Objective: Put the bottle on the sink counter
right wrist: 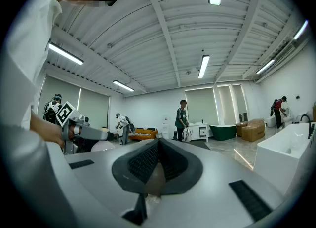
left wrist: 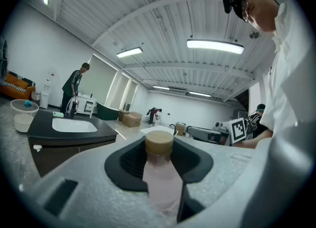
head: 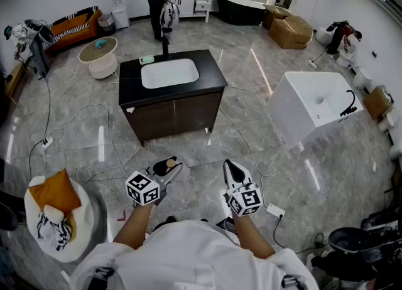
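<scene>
While well short of the sink counter [head: 213, 75], holds the bottle [left wrist: 160, 172] clamped in the left gripper [head: 168, 169], long axis along the jaws, cap foremost. Sink counter straight ahead, a little left, so nearer the loaded side. Right gripper [right wrist: 157, 165] clenched shut on nothing.

I can read no word, brand or number anywhere. The marker cube [head: 142, 189] on my left gripper [head: 167, 168] and the one on my right gripper [head: 233, 171] carry only black-and-white square patterns. The bottle [left wrist: 160, 172] beside that left cube shows no legible label.
</scene>
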Tool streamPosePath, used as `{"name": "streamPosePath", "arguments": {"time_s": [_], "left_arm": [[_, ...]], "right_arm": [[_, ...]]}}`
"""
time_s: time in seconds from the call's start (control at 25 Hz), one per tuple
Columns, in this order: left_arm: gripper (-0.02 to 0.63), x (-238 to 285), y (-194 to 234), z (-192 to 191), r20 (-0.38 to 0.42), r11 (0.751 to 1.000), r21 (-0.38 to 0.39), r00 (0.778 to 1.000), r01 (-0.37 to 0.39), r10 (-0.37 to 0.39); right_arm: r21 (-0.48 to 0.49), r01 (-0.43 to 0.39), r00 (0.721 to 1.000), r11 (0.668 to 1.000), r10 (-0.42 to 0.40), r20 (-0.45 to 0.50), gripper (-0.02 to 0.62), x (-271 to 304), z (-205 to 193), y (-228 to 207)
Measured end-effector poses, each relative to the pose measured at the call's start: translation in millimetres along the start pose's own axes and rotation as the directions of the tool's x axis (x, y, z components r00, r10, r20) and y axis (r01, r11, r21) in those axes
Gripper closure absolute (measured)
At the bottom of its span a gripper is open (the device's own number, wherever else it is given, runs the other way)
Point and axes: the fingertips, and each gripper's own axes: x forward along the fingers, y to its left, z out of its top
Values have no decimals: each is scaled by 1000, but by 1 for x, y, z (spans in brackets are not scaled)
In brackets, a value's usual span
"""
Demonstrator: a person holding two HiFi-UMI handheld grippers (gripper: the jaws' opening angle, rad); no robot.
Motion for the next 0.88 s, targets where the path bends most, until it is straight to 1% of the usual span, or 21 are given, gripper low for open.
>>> {"name": "streamPosePath", "arguments": {"time_s": [0.48,0.64,0.88], "left_arm": [[468,5,-16,8,25,1000,-19,1000,9,-8],[468,5,-18,8,30,1000,-24,1000,6,-5],[468,10,-28,7,27,1000,-21,1000,3,-3]], "right_arm": [[1,-7,1000,1000,7,3,580,-15,3,-10],[16,-7,1000,1000,7,2,580,-18,0,-13],[42,-25,999,999,24,28,580,-29,1,-21]]}}
